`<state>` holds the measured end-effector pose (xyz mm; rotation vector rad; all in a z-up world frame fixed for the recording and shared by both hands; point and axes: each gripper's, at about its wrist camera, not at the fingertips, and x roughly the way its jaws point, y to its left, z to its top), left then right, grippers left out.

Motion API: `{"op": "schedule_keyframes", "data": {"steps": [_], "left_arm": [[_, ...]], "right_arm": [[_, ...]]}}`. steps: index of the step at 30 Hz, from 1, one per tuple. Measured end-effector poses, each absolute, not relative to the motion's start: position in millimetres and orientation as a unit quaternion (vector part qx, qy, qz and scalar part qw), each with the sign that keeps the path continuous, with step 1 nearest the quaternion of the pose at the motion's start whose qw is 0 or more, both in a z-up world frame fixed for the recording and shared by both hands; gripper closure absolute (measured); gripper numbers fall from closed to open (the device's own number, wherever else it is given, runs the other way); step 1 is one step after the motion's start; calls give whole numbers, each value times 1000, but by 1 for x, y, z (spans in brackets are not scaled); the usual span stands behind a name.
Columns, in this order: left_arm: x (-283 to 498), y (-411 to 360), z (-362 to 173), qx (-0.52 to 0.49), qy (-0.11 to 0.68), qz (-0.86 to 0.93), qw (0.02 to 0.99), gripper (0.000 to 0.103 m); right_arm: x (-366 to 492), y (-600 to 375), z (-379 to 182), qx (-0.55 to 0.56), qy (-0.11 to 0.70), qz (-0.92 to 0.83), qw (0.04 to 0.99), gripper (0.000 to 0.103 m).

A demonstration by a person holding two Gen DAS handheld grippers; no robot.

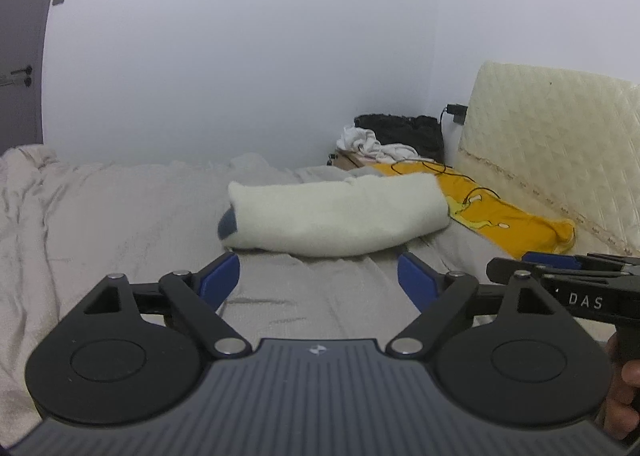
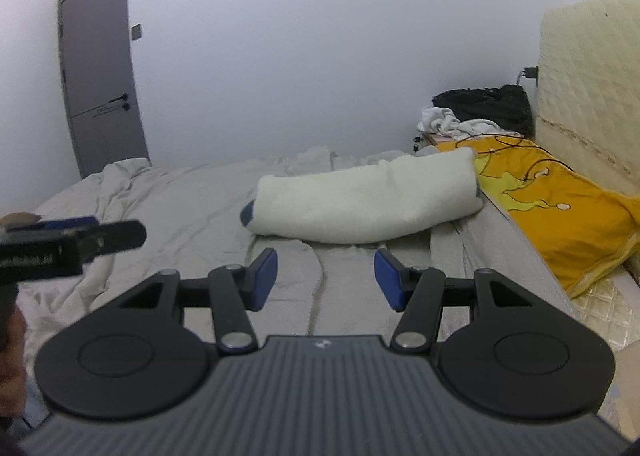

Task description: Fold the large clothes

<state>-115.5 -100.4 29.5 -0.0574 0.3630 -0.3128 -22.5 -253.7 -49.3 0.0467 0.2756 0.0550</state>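
White fleece roll lies mid-bed, long axis crosswise, straight ahead of both released, empty claws: left gripper and right gripper about equally near.

My left claw and right claw hang side by side over the bed, both spread wide. Ahead of them a folded garment lies across the bed. A pillow lies to its right, against the headboard. Behind, in the corner, clothes are piled. The door stands far left.
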Motion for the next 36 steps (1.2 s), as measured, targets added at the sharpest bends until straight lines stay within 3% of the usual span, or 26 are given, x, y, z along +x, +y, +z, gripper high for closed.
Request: {"op": "schedule_keyframes", "data": {"steps": [10, 13, 20, 23, 33, 34, 35, 36], "left_arm": [[-101, -101, 15, -24, 204, -145, 968, 5], [-100, -100, 15, -24, 203, -140, 969, 3], [-98, -100, 16, -26, 202, -123, 971, 0], [-98, -99, 16, -25, 203, -114, 972, 0], [-102, -95, 20, -39, 200, -102, 974, 0], [-102, -94, 20, -40, 200, -101, 974, 0], [-102, -94, 21, -41, 200, -100, 974, 0], [-102, -93, 21, -41, 200, -99, 974, 0]], "right_arm": [[-18, -255, -54, 24, 146, 14, 989, 46], [-18, -254, -54, 21, 146, 15, 989, 30], [-19, -252, -55, 18, 147, 13, 989, 29], [-17, -252, -55, 22, 150, 15, 988, 13], [-17, -247, -58, 14, 151, 2, 988, 11], [-17, -247, -58, 14, 151, 0, 988, 10], [-17, -247, -58, 14, 152, -3, 988, 0], [-18, -247, -58, 15, 151, -4, 988, 0]]}}
